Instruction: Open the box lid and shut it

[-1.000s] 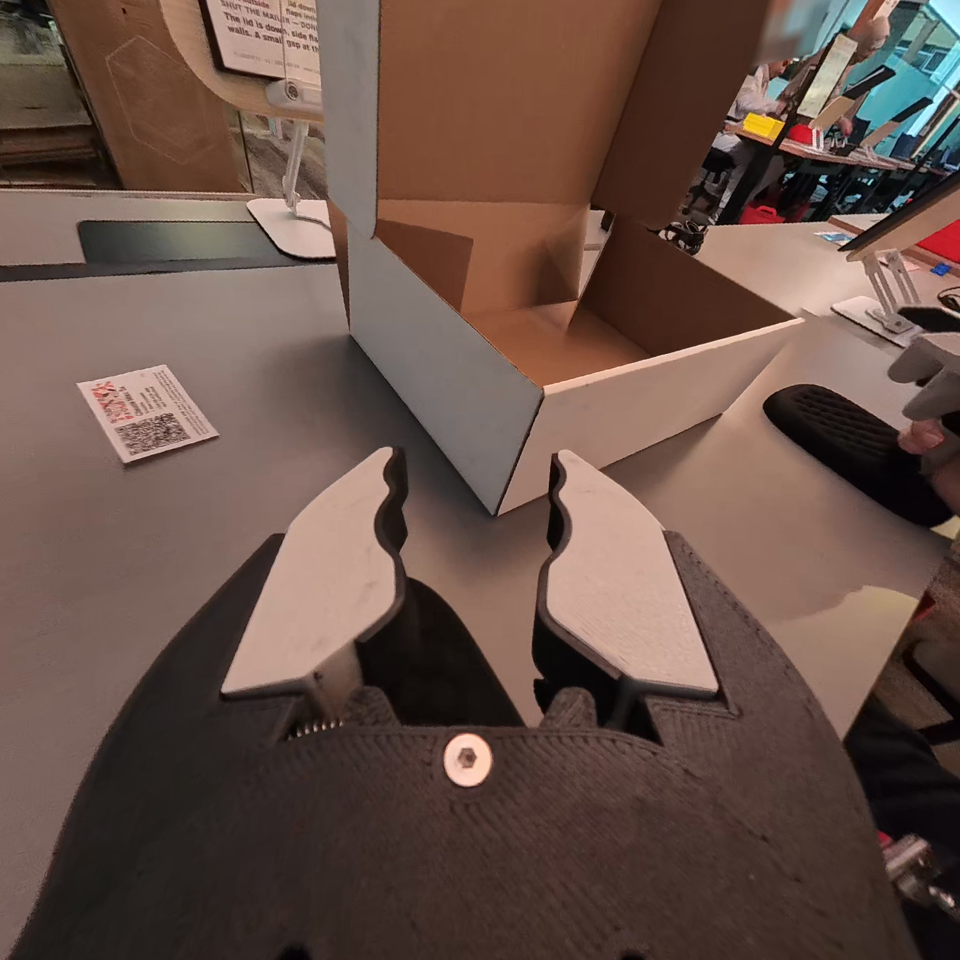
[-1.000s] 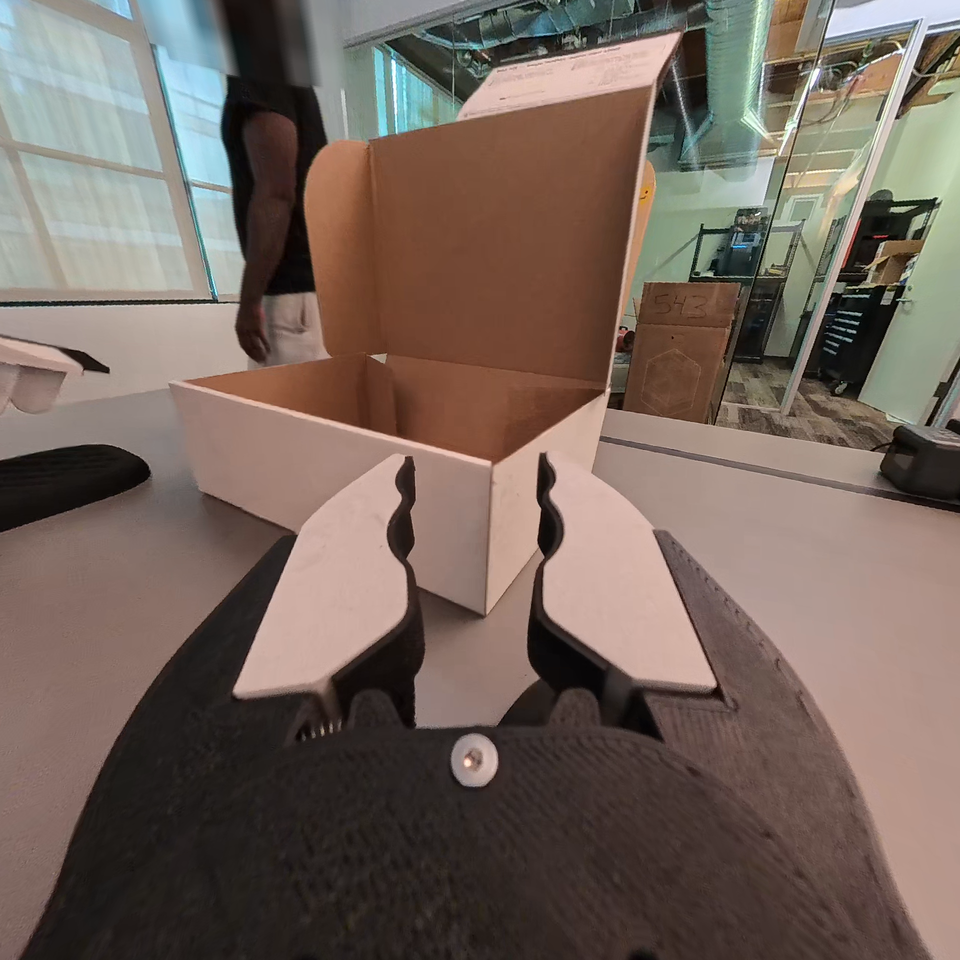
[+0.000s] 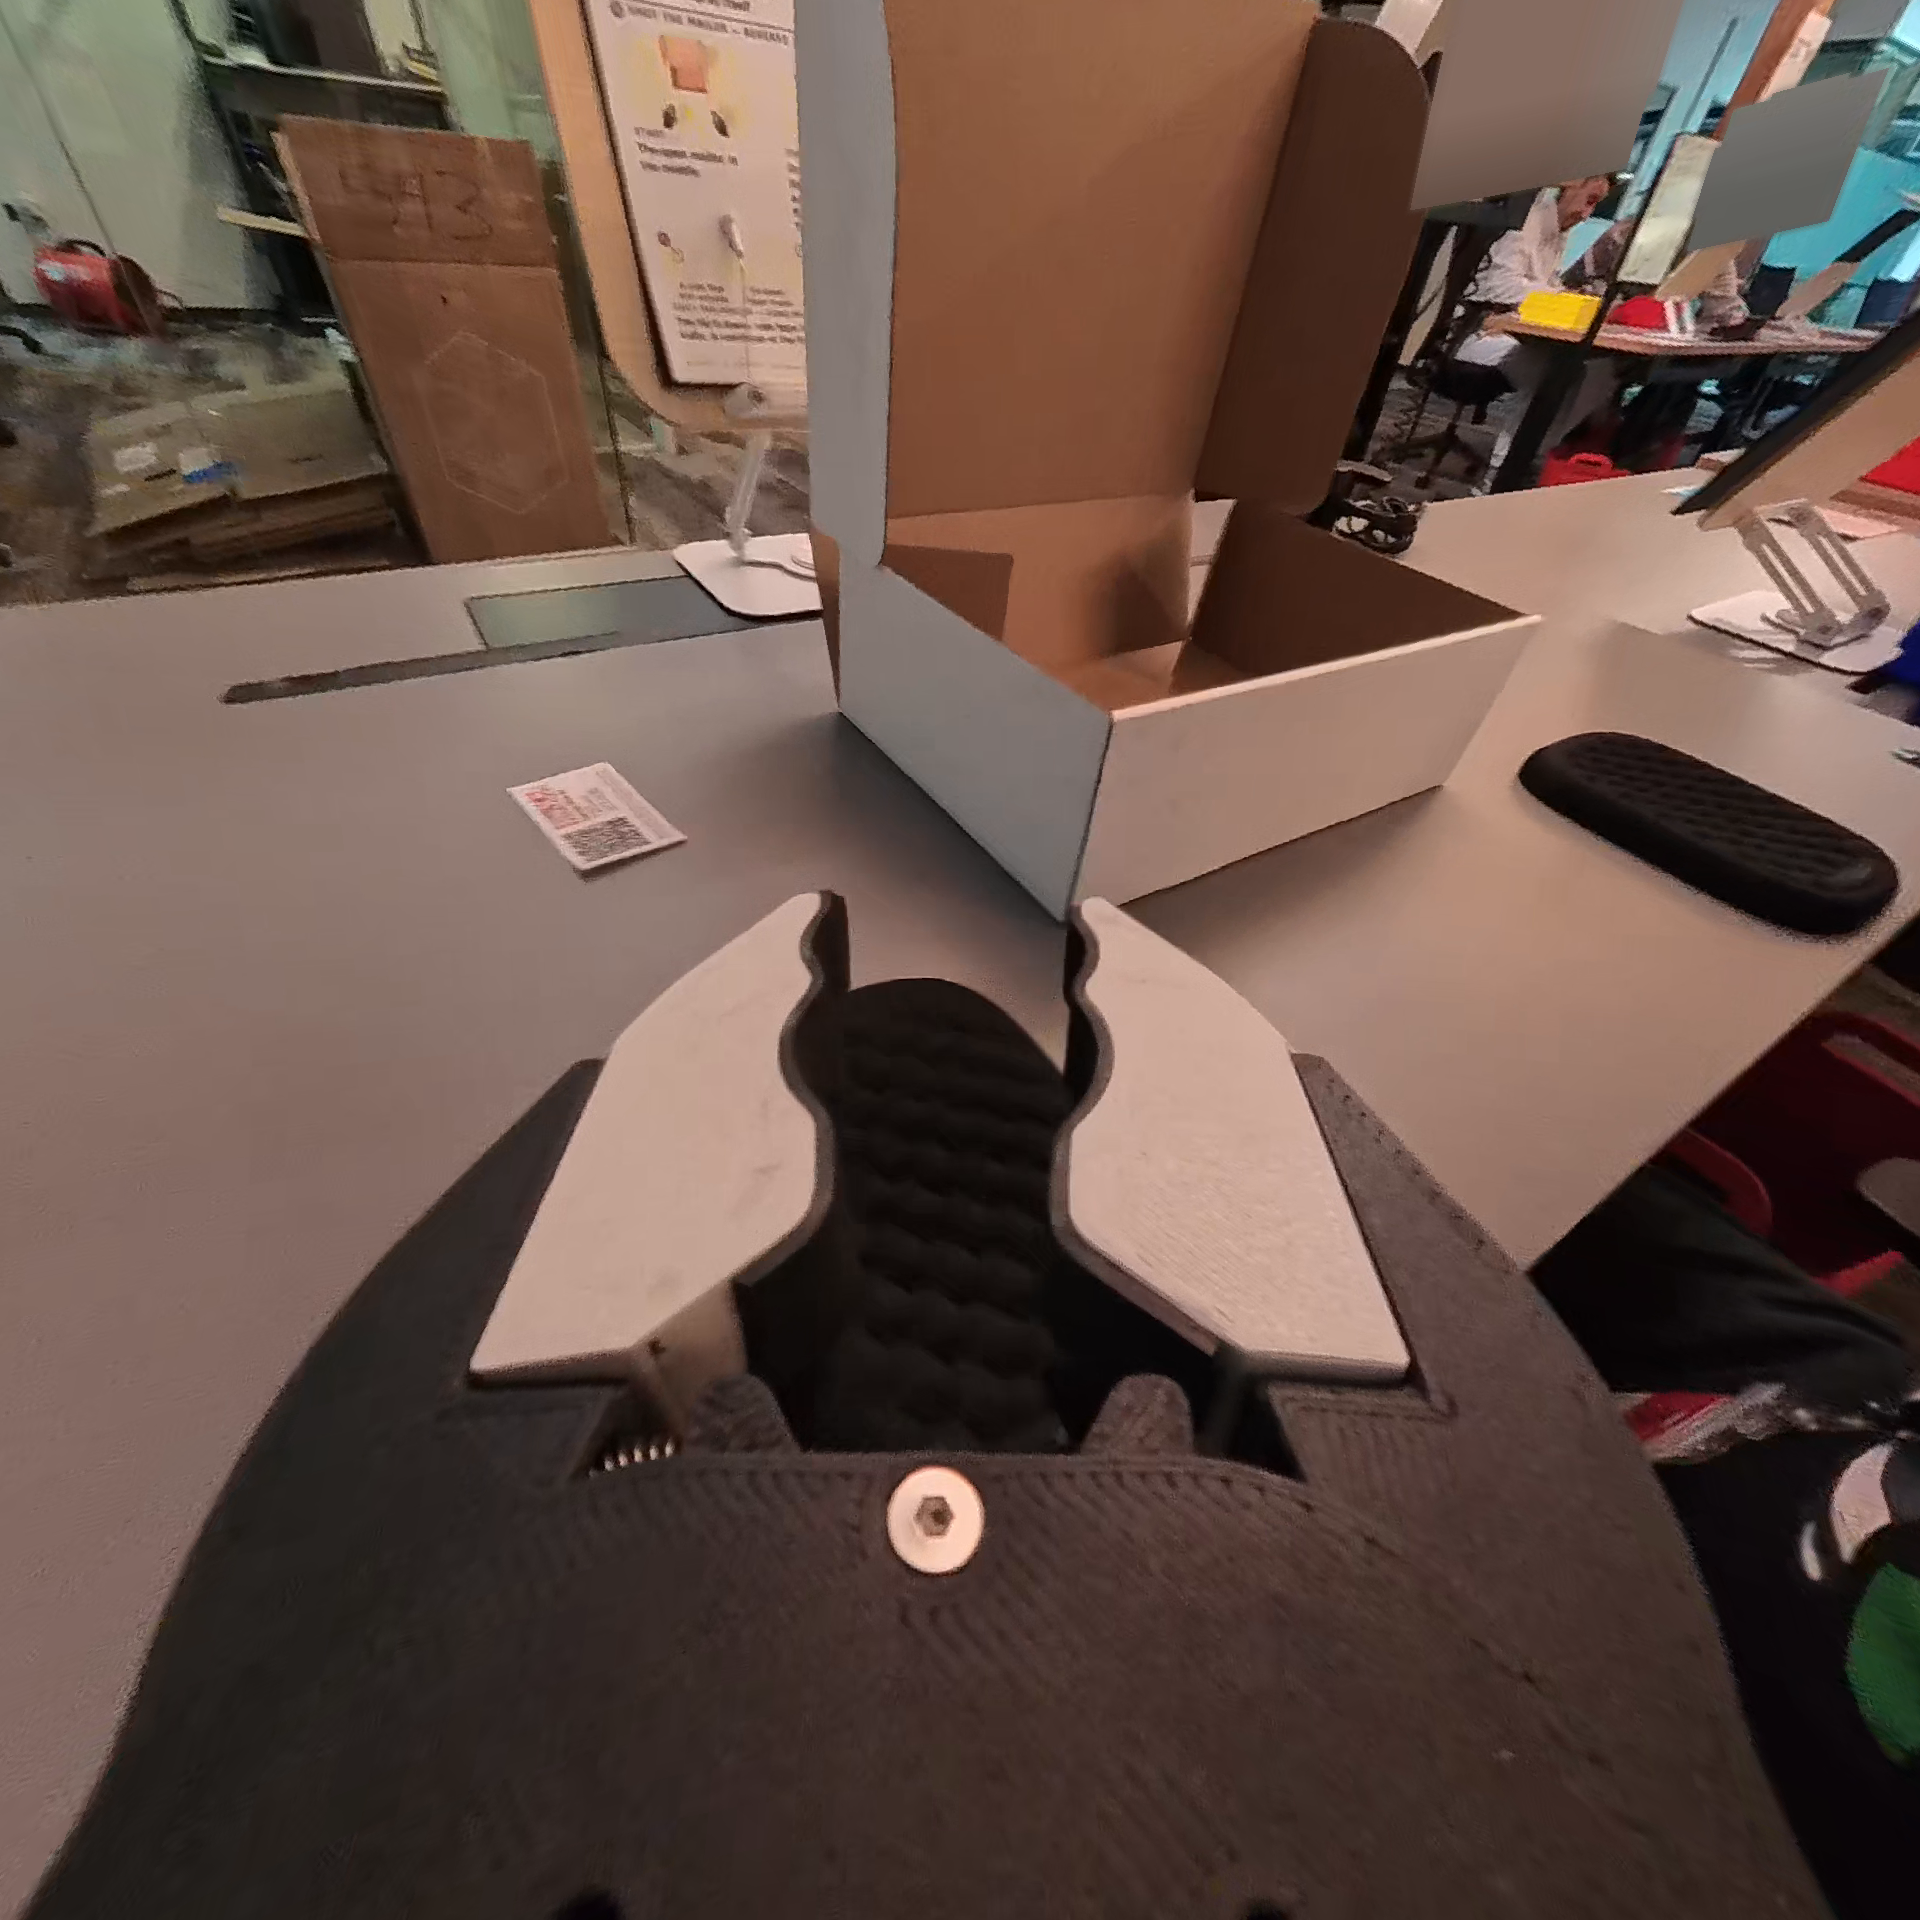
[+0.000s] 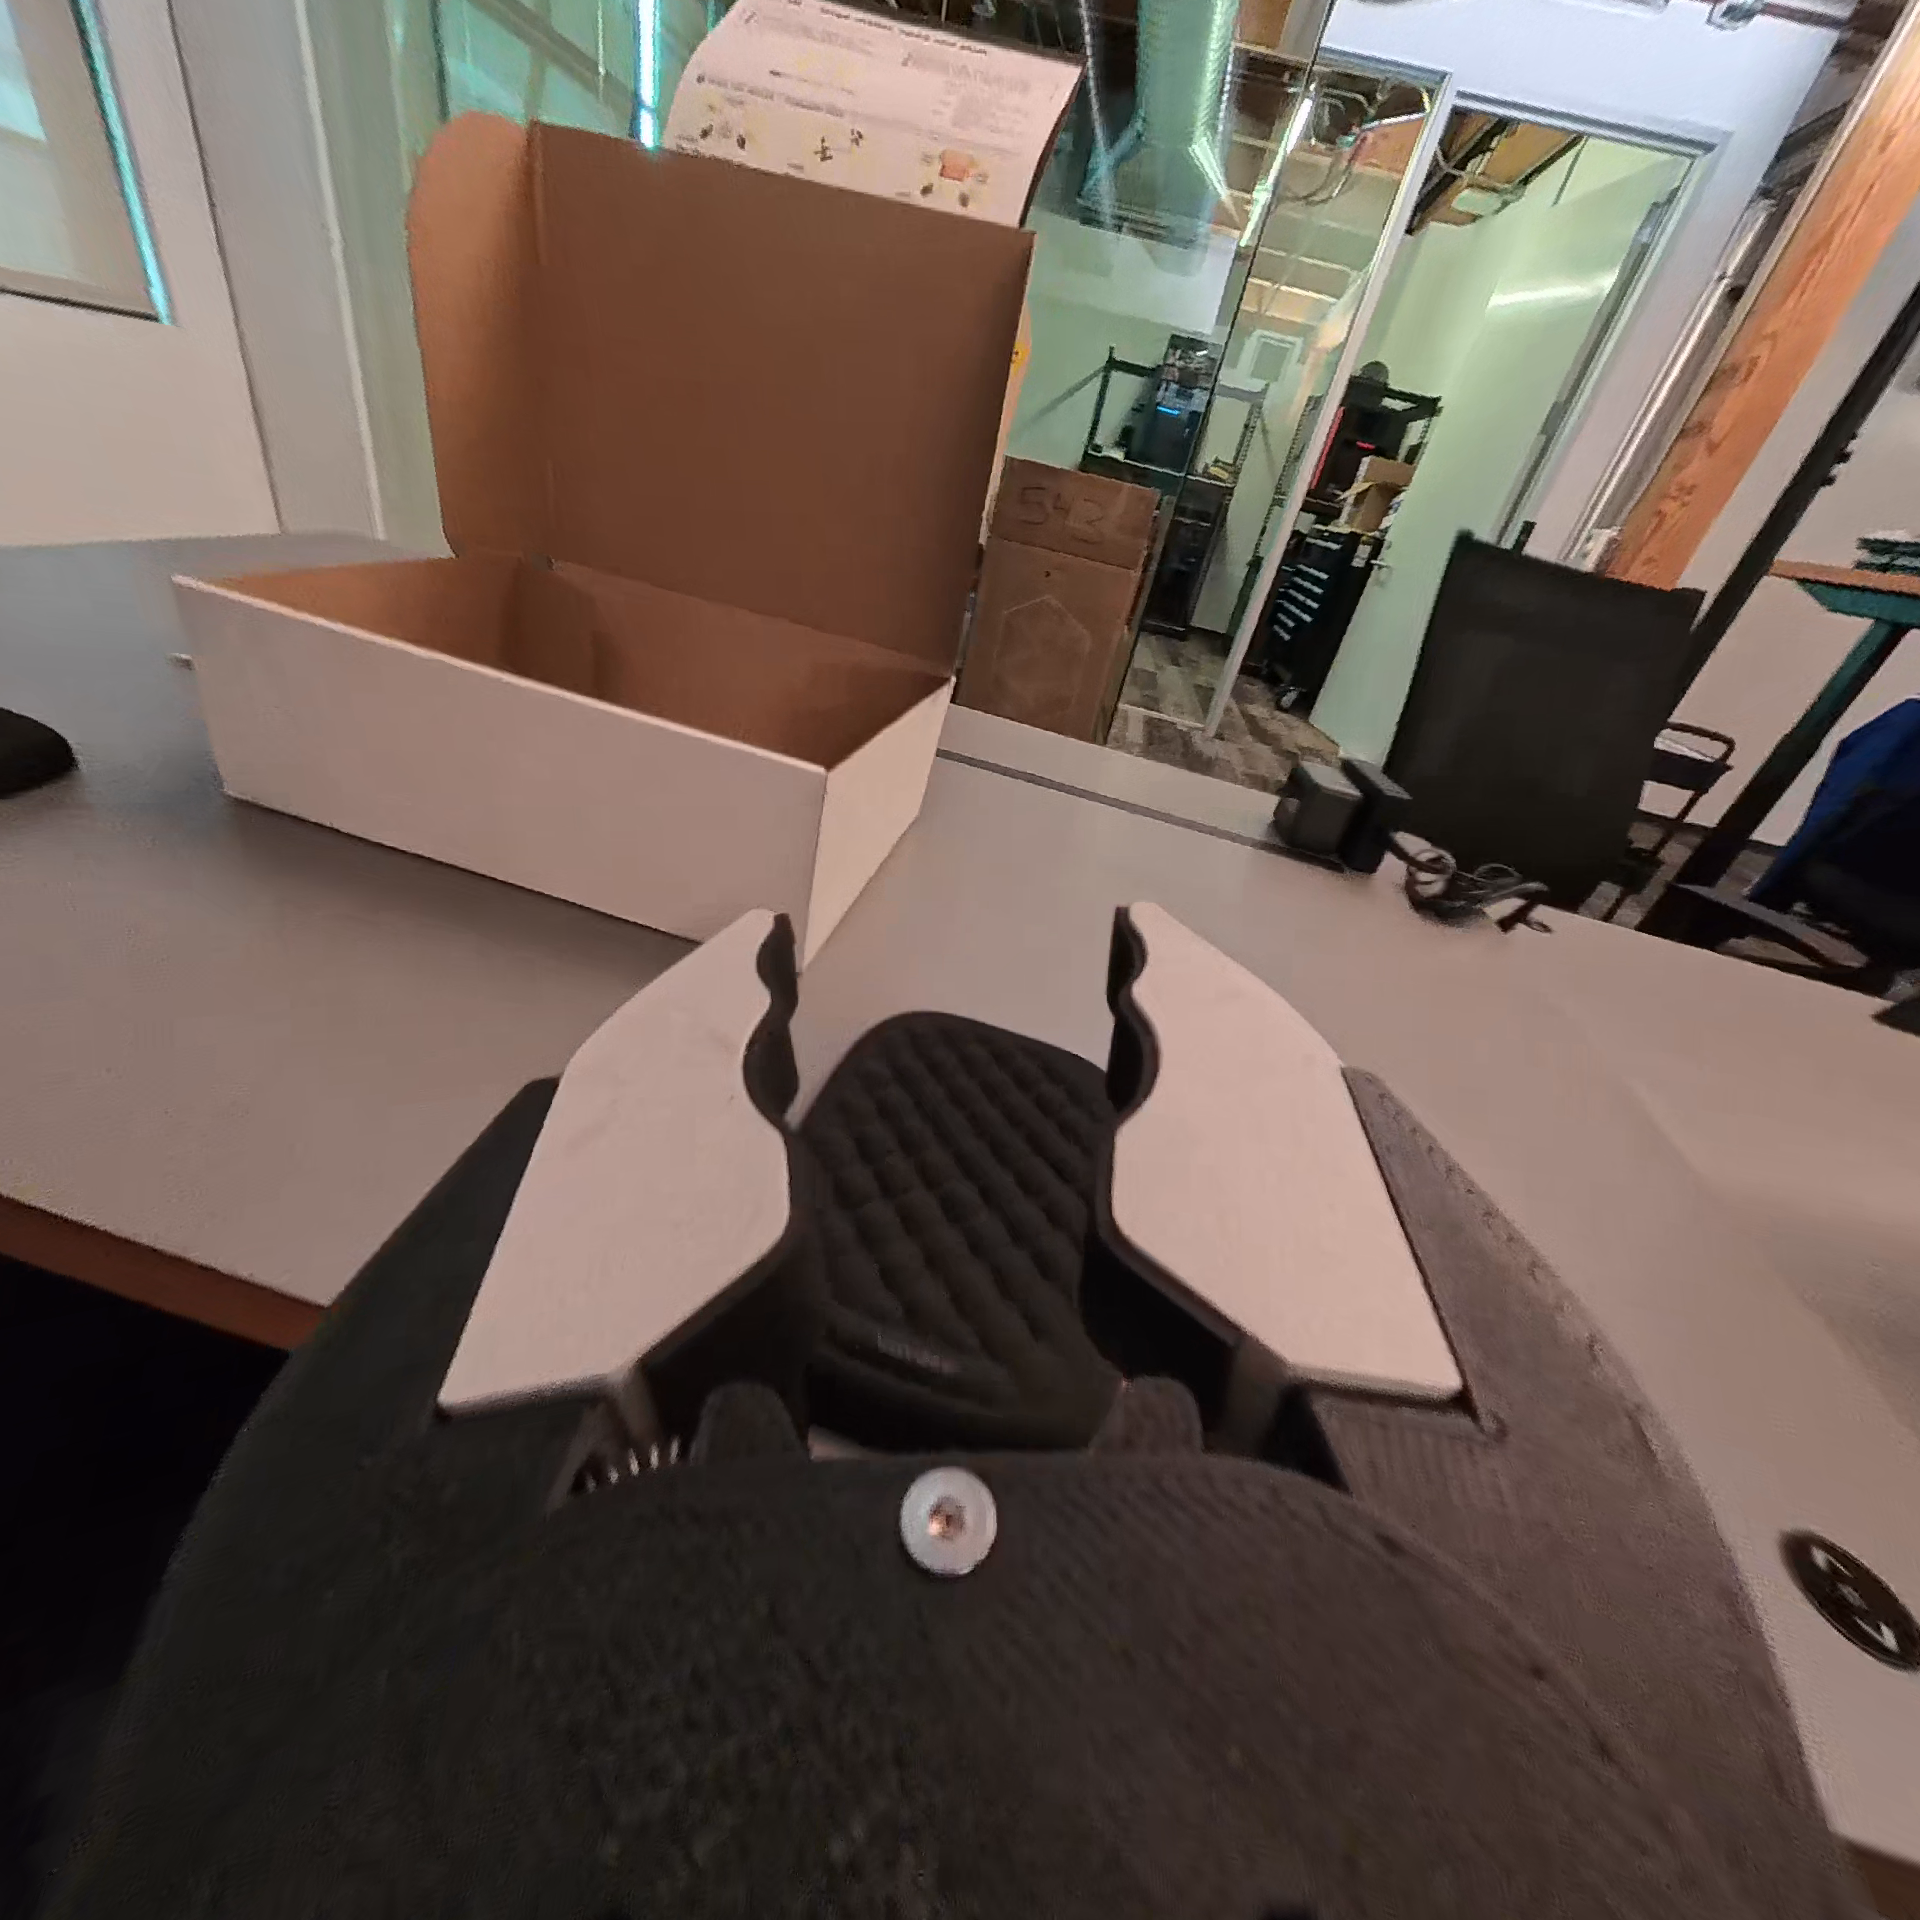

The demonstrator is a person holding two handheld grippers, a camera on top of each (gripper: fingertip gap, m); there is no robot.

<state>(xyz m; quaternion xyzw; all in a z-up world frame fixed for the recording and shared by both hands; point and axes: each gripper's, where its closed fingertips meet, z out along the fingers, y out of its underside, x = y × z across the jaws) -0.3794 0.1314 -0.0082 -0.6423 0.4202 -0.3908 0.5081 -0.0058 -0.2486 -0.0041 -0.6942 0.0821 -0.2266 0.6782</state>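
Observation:
The box (image 3: 1278, 779) is white outside and brown inside and stands open on the grey table (image 3: 312, 987). Its lid (image 3: 1039, 260) is upright at the back, side flaps out. My left gripper (image 3: 956, 920) is open and empty, a short way back from the box's near corner, over a black ribbed pad (image 3: 935, 1164). In the right wrist view the box (image 4: 499, 769) lies ahead to the left with its lid (image 4: 717, 416) raised. My right gripper (image 4: 953, 928) is open and empty, just short of the box's near corner, above another black pad (image 4: 945, 1174).
A small printed card (image 3: 595, 828) lies on the table left of the box. A black pad (image 3: 1704, 831) lies to its right near the table edge. A stand with a sign (image 3: 748, 561) is behind the box. Black devices with cables (image 4: 1340, 810) sit at the far right.
Both grippers have drawn back from the box and now hover over black pads. The right gripper's jaws stand a little wider. The lid still stands upright.

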